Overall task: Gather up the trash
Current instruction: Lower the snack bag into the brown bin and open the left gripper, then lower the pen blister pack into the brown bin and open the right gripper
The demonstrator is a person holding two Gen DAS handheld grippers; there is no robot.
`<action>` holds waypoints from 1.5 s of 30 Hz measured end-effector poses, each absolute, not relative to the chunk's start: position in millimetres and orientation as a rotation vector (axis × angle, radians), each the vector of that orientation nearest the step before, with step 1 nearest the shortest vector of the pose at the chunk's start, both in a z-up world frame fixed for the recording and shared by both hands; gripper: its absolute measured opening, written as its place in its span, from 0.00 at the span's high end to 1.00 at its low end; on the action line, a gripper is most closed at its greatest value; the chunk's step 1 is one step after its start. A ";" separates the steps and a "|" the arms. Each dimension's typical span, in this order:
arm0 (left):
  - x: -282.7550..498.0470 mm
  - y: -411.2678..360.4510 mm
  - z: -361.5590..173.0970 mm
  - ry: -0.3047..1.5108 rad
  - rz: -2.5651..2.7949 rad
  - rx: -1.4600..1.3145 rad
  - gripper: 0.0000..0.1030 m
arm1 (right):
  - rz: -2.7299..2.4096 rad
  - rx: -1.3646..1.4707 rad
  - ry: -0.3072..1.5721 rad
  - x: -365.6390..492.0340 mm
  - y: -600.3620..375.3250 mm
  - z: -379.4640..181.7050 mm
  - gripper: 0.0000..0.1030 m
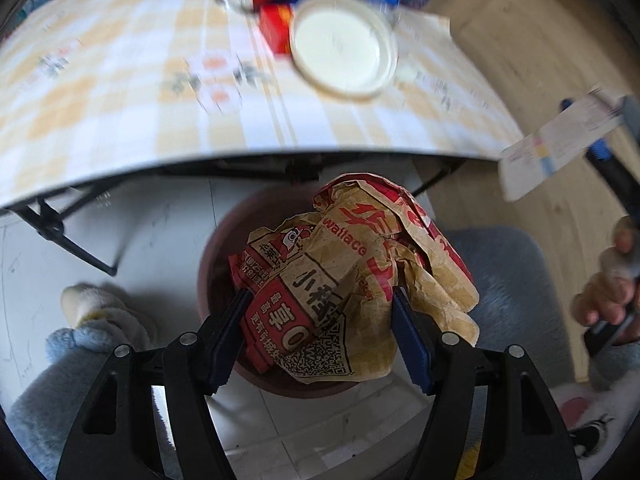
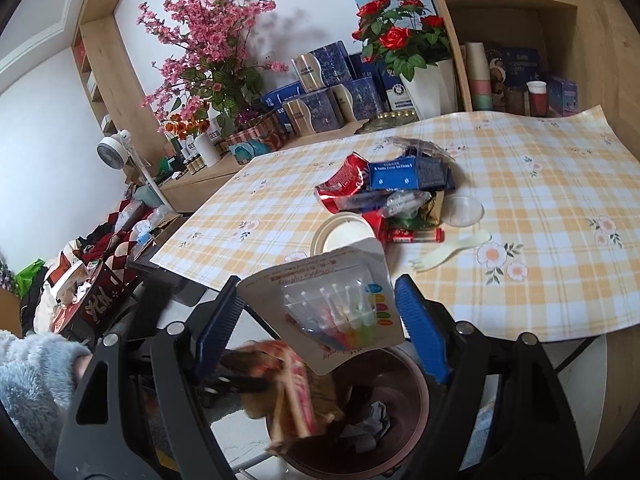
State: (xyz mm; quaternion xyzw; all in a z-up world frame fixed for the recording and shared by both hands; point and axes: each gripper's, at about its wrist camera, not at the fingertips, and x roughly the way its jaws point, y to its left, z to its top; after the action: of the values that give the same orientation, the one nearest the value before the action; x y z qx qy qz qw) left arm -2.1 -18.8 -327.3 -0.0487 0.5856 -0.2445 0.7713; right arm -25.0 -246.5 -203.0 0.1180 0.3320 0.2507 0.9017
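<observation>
The left gripper [image 1: 316, 320] had its jaws pinching a crumpled paper wrapper [image 1: 352, 276] at the lower centre of the left wrist view, directly above the open mouth of the brown bin [image 1: 216, 248]; the wrapper looked light, soft and springy, so a firm pinch across its bunched middle seemed the safest hold, since a grip on a loose flap could tear or slip. In the right wrist view the right gripper [image 2: 318, 320] carried a blister pack [image 2: 328, 304] between its jaws, low in the frame and over the same bin [image 2: 416, 396]; whether the jaws pressed it hard could not be told; the card backing looked stiff but thin, the clear plastic bubble slippery, so the flat card edge seemed the better place to hold. More trash lay on the worktop [image 2: 540, 208] at upper centre: a crushed red can [image 2: 344, 180], a round lid [image 2: 344, 236] and a plastic spork [image 2: 452, 250], all probably light.
</observation>
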 end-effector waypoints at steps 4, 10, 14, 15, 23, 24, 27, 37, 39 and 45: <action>6.6 -36.5 -364.1 1.340 -0.530 -0.070 0.35 | 0.503 0.247 0.700 -27.2 -250.3 -207.3 0.25; 14.4 -45.6 -402.9 1.408 -0.518 -0.078 0.20 | 0.476 0.253 0.733 -32.2 -254.5 -219.6 0.25; 18.0 -31.5 -401.3 1.377 -0.485 -0.144 0.19 | 0.465 0.267 0.755 -33.3 -256.0 -227.9 0.25; 18.3 -25.1 -392.3 1.336 -0.488 -0.177 0.18 | 0.464 0.268 0.760 -33.4 -255.8 -230.3 0.25; 3.7 13.4 -300.4 0.988 -0.460 -0.210 0.12 | 0.482 0.251 0.821 -31.1 -240.9 -251.7 0.25; 0.4 20.1 -290.6 0.945 -0.443 -0.206 0.11 | 0.487 0.249 0.830 -31.0 -238.3 -254.9 0.25; -14.7 42.5 -260.8 0.809 -0.374 -0.169 0.07 | 0.504 0.242 0.867 -28.7 -228.7 -267.2 0.25; -43.5 81.8 -247.4 0.661 -0.219 -0.119 0.06 | 0.559 0.222 1.006 -15.1 -188.8 -305.7 0.25; -47.2 85.3 -248.5 0.659 -0.191 -0.116 0.06 | 0.563 0.215 1.033 -13.6 -182.8 -312.6 0.25; -50.0 81.5 -253.6 0.648 -0.179 -0.089 0.06 | 0.564 0.185 1.096 -14.3 -172.5 -329.6 0.25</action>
State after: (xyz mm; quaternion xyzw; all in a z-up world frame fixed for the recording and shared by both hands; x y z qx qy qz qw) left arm -50.0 81.5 -253.6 -0.0435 0.3176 -0.0877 0.9431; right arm -14.3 -172.5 -329.6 0.0868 0.5130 0.2643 0.8120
